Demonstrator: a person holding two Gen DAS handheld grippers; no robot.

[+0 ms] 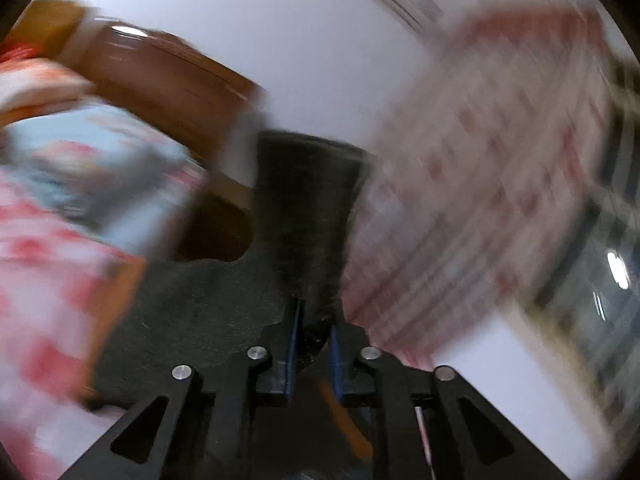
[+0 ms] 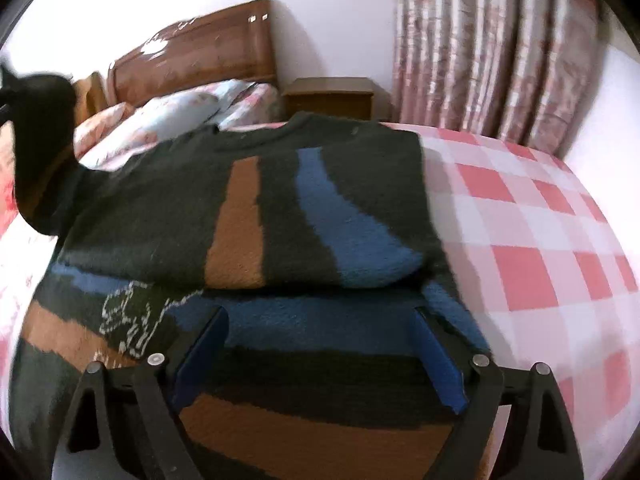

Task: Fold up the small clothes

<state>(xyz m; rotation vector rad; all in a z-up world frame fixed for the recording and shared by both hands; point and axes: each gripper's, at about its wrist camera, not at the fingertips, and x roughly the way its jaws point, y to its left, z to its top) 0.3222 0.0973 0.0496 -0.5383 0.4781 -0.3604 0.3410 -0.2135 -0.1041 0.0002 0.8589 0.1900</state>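
A dark green sweater (image 2: 280, 208) with brown and blue stripes lies on the bed, its right side folded over onto the body. My right gripper (image 2: 320, 328) is open just above its lower part, touching nothing. My left gripper (image 1: 314, 332) is shut on the sweater's dark sleeve (image 1: 308, 216) and holds it lifted; the left wrist view is motion-blurred. In the right wrist view the lifted sleeve (image 2: 40, 128) shows at the far left.
The bed has a pink and white checked cover (image 2: 520, 240) with pillows (image 2: 172, 116) at a wooden headboard (image 2: 200, 52). A wooden nightstand (image 2: 332, 96) and patterned curtains (image 2: 492, 48) stand behind, against a white wall.
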